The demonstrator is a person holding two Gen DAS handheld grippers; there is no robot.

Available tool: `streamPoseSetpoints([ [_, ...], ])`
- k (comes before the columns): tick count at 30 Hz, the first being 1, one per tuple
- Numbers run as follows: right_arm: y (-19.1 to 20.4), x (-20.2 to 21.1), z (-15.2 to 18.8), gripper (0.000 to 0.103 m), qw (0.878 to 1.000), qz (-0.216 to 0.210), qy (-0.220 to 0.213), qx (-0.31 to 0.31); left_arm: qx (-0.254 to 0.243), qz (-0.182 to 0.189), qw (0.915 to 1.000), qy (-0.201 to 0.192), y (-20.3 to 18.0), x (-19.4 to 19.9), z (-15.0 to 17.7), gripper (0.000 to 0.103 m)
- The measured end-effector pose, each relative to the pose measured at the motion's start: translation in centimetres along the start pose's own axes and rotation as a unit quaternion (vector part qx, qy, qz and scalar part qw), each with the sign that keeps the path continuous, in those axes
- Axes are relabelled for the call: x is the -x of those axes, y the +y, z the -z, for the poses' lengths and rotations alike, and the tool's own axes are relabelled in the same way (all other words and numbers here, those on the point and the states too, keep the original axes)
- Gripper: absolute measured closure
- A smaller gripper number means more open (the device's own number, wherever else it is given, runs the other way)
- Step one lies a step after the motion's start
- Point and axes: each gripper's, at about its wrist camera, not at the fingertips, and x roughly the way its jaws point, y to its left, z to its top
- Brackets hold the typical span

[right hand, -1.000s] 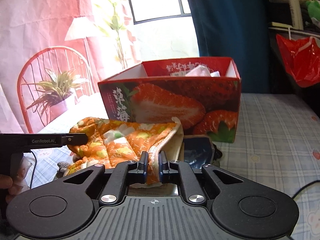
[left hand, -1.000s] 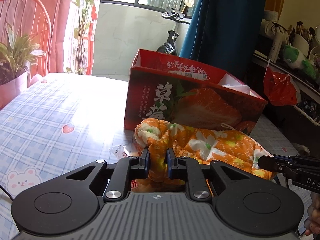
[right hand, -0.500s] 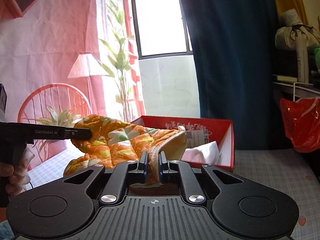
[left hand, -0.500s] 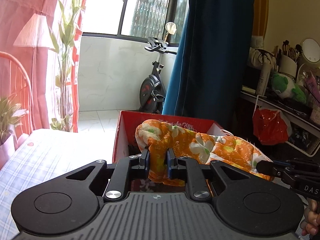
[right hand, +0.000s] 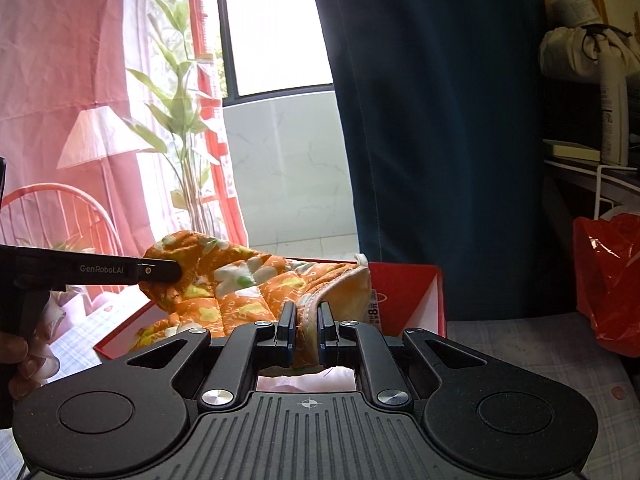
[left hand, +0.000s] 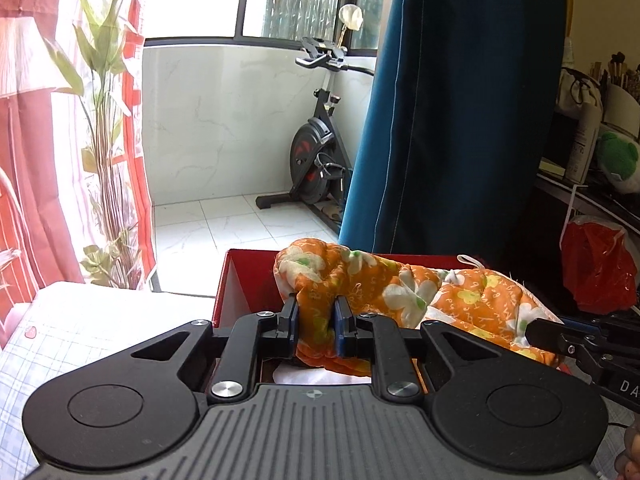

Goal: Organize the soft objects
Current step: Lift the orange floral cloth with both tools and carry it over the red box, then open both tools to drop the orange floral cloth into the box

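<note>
An orange quilted cloth with white and yellow flowers (left hand: 400, 292) hangs stretched between my two grippers, over the open red cardboard box (left hand: 244, 280). My left gripper (left hand: 316, 320) is shut on one bunched end of the cloth. My right gripper (right hand: 306, 320) is shut on the other end, at its cream-lined edge (right hand: 344, 292). The cloth (right hand: 240, 284) sits above the box's red rim (right hand: 404, 284). White paper shows inside the box under the cloth. Each gripper's black fingers reach into the other's view.
The box stands on a table with a blue checked cloth (left hand: 60, 344). A dark blue curtain (left hand: 460, 120) hangs behind it. An exercise bike (left hand: 320, 160) stands on the balcony. A red plastic bag (right hand: 608, 280) and a cluttered shelf are at the right. Plants and a red chair are at the left.
Both grippers have lifted the orange cloth from the table in front of the box and carried it up and forward over the box's opening. The grip on it is unchanged.
</note>
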Motion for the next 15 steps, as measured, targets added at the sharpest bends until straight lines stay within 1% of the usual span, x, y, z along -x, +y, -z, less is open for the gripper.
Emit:
streamPoseSetpoints([
  [2, -0.4, -1.5, -0.2, 0.094, 1.0, 0.008, 0.014, -0.006, 0.004, -0.001, 0.9999, 0.015, 0.1, -1.6, -0.4, 0.084],
  [5, -1.0, -3.6, -0.2, 0.093, 0.999, 0.019, 0.037, -0.013, 0.002, -0.007, 0.9991, 0.042, 0.2, -3.5, -0.3, 0.08],
  [10, -0.8, -6.3, 0.1, 0.093, 0.996, 0.041, 0.081, -0.015, -0.001, -0.014, 0.998, 0.062, 0.4, -4.9, 0.2, 0.075],
  [11, -0.6, -6.7, 0.2, 0.093, 0.995, 0.043, 0.087, -0.016, -0.003, -0.013, 0.9979, 0.064, 0.4, -5.0, 0.3, 0.069],
  [12, -0.5, -6.8, 0.3, 0.094, 0.995, 0.044, 0.092, -0.017, -0.006, -0.014, 0.9978, 0.065, 0.4, -5.1, 0.4, 0.058],
  [13, -0.3, -7.1, 0.3, 0.094, 0.994, 0.046, 0.097, -0.018, -0.007, -0.018, 0.9977, 0.065, 0.4, -5.1, 0.5, 0.051],
  [14, -0.1, -7.3, 0.4, 0.094, 0.994, 0.047, 0.101, -0.018, -0.008, -0.022, 0.9978, 0.062, 0.6, -5.0, 0.3, 0.036],
  [15, 0.0, -7.6, 0.5, 0.094, 0.993, 0.048, 0.106, -0.018, -0.006, -0.022, 0.9981, 0.057, 0.6, -4.8, 0.4, 0.03],
])
